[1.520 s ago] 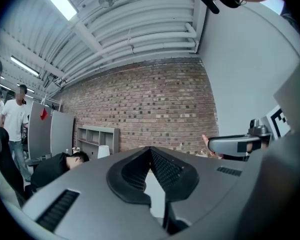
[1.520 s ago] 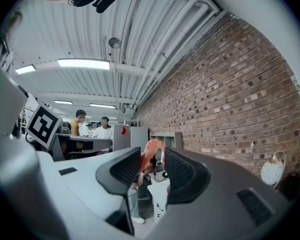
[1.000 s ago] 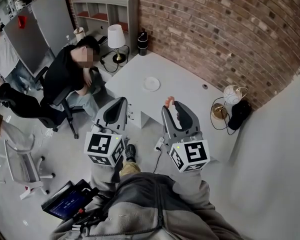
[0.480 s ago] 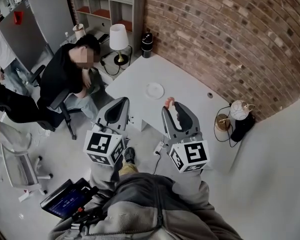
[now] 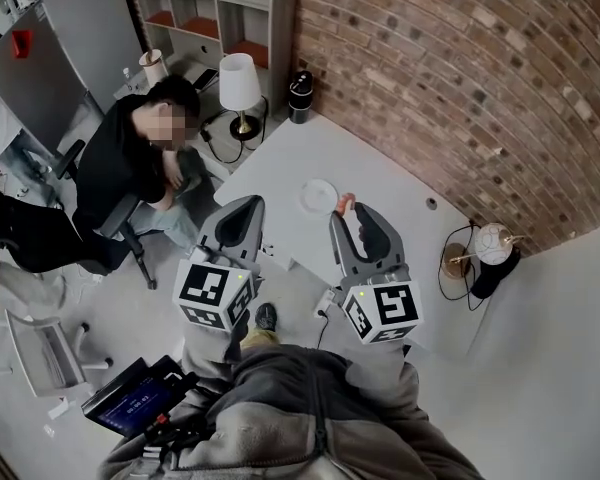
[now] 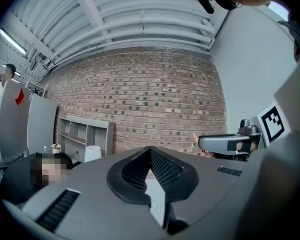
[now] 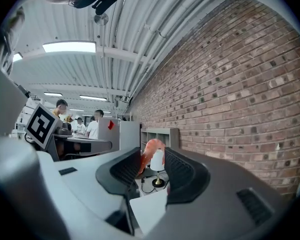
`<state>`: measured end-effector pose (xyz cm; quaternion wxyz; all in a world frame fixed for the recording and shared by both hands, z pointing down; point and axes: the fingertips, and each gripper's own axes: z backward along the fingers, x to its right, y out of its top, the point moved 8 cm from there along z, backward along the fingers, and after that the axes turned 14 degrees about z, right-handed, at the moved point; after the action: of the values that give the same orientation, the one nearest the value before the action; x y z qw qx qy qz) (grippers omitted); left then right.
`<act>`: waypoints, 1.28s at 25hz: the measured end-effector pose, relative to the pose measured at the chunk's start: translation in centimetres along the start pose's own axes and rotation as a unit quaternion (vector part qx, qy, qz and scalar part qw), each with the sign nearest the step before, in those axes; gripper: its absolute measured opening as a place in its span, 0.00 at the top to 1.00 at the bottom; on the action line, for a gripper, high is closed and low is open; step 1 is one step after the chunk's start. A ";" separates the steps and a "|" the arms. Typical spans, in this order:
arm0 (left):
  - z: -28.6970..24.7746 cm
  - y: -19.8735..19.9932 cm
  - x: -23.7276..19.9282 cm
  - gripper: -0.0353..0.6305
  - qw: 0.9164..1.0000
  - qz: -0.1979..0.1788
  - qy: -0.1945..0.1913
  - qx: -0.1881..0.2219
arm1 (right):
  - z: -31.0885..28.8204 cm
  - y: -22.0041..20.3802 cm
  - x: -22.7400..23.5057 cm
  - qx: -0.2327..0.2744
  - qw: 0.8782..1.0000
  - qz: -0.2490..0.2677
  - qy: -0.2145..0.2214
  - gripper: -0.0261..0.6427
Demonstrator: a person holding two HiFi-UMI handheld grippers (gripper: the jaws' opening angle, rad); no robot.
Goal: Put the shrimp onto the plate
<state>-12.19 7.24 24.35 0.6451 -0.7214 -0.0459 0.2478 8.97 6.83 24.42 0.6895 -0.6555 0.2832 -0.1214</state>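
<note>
A small white plate lies on the white table against the brick wall. My right gripper is shut on a pink-orange shrimp, which sticks out past its tips. In the head view the shrimp appears just right of the plate; how high above the table it is I cannot tell. In the right gripper view the shrimp stands upright between the dark jaws of the right gripper. My left gripper is beside it at the table's front edge, jaws shut and empty.
A white-shaded lamp and a black cylinder stand at the table's far left corner. A globe lamp is at its right end. A person sits left of the table. A power strip lies on the floor.
Both grippers have moved forward together toward the table. The shrimp, which was well short of the plate, now appears right beside it. Neither gripper's jaws have changed.
</note>
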 end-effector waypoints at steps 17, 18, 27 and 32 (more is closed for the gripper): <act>-7.4 0.9 -9.0 0.94 0.998 0.010 -0.037 -0.056 | -10.4 -1.7 -0.2 -0.021 0.999 -0.028 -0.026 0.74; -7.7 0.8 -9.3 0.94 0.997 0.013 -0.037 -0.059 | -10.7 -1.9 -0.3 -0.027 0.999 -0.028 -0.026 0.74; -8.6 -0.8 -11.6 0.94 0.996 0.043 -0.021 -0.079 | -12.0 -3.6 0.5 -0.065 0.997 -0.024 -0.023 0.74; -9.3 -2.0 -12.1 0.94 0.995 0.051 -0.002 -0.091 | -12.4 -4.8 1.3 -0.078 0.996 -0.032 -0.014 0.74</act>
<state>-18.42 -5.54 30.27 0.5636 -0.7776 -0.0330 0.2767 4.14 -4.76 29.07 0.6356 -0.7178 0.2611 -0.1124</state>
